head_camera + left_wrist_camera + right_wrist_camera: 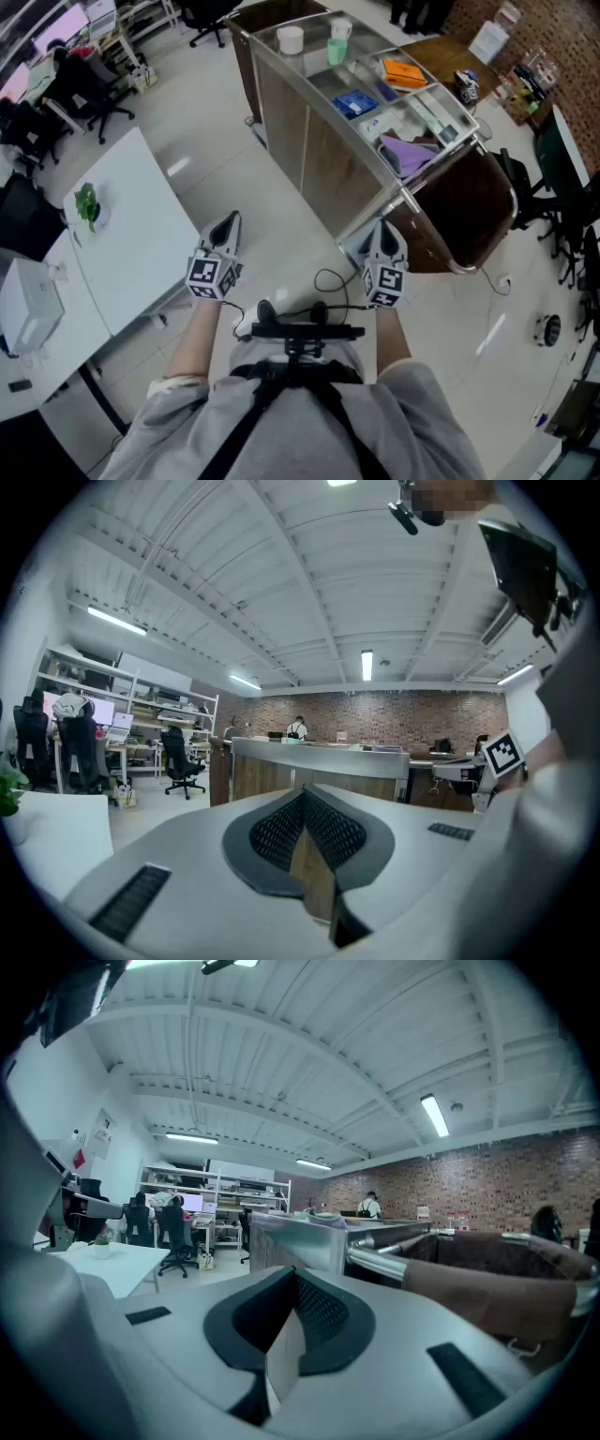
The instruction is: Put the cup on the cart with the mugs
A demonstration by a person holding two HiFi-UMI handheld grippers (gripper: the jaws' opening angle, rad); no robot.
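The steel cart (309, 112) stands ahead of me across the floor. On its top at the far end sit a white cup (291, 39) and a green mug (337, 49). My left gripper (228, 225) is shut with nothing in it and hangs over the floor beside the white table. My right gripper (382, 230) is shut and empty too, close to the cart's near corner. In the left gripper view the gripper (305, 794) points level at the cart (319, 761). In the right gripper view the gripper (292, 1274) faces the cart's end (309, 1237).
The cart top also carries an orange packet (405, 73), blue packs (354, 103) and a purple cloth (408, 155). A brown bag (469, 211) hangs on its near end. A white table (112, 234) with a small green plant (86, 204) stands left. Office chairs (94, 103) stand behind.
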